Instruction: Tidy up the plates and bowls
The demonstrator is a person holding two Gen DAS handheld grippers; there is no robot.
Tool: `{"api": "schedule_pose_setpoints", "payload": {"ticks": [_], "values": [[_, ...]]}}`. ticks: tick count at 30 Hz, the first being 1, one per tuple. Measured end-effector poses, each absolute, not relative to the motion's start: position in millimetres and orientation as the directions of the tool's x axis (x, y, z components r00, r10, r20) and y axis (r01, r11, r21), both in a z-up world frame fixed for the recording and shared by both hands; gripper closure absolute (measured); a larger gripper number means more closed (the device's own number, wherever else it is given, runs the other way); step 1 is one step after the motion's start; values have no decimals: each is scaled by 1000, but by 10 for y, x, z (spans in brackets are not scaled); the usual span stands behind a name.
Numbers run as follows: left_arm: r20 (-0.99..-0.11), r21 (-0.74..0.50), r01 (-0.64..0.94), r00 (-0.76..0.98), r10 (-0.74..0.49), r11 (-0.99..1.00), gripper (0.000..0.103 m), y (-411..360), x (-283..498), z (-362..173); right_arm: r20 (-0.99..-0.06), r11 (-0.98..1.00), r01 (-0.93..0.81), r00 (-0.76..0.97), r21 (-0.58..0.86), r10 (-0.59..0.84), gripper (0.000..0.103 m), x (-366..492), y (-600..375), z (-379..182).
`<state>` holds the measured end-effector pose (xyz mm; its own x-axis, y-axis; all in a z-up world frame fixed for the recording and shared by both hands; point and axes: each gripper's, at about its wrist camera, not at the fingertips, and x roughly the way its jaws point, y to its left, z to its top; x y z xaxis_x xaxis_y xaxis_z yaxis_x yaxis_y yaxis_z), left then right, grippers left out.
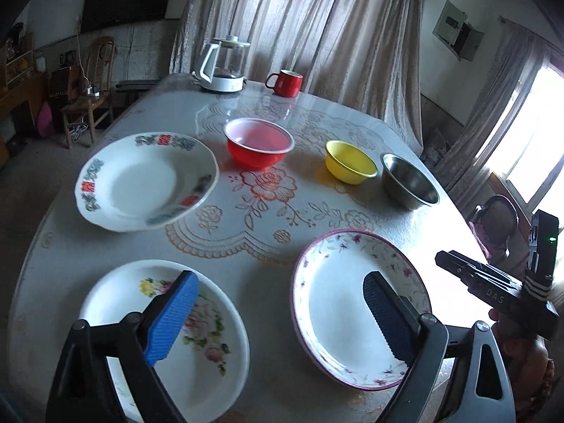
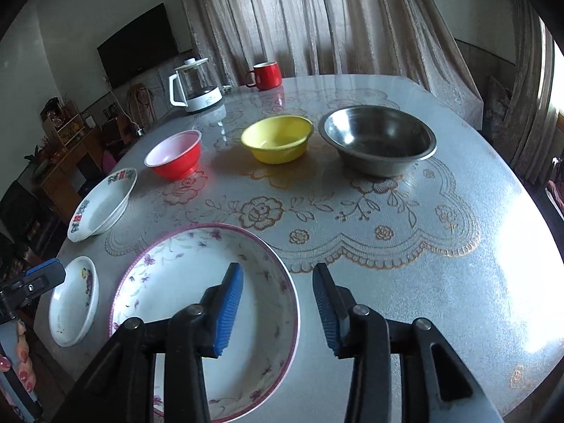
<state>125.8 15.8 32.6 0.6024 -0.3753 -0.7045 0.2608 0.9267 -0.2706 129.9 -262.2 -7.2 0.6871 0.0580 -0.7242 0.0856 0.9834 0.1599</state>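
Observation:
Three plates and three bowls sit on the round table. Near me are a white plate with pink flowers [image 1: 208,349] and a purple-rimmed plate [image 1: 328,282]. Farther back lie a plate with a red and green border [image 1: 141,179], a red bowl [image 1: 259,144], a yellow bowl [image 1: 349,162] and a steel bowl [image 1: 409,181]. My left gripper [image 1: 280,276] hangs open and wide above the gap between the two near plates, holding nothing. My right gripper [image 2: 277,268] is open over the right rim of the purple-rimmed plate [image 2: 169,282], not pressing on it.
A glass kettle [image 1: 225,67] and a red mug [image 1: 285,83] stand at the table's far edge before a curtain. A wooden chair [image 1: 91,81] is off to the far left. Bright sunlight falls on the table's right side [image 2: 521,282].

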Motion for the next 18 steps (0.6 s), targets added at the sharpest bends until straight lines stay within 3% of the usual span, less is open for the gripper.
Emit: {"api": "schedule_pose_setpoints", "payload": {"ticks": [9,18], "values": [[-722,-188,43,671,-167,981,2,1138,1594,363,-726,992,-88,677,89,125,58,1600,-1961,86],[-733,-135,-36,676,-75,990,1,1543,1771,265,-754,979,-161,626,125,199,58,1934,-1517,53]]}}
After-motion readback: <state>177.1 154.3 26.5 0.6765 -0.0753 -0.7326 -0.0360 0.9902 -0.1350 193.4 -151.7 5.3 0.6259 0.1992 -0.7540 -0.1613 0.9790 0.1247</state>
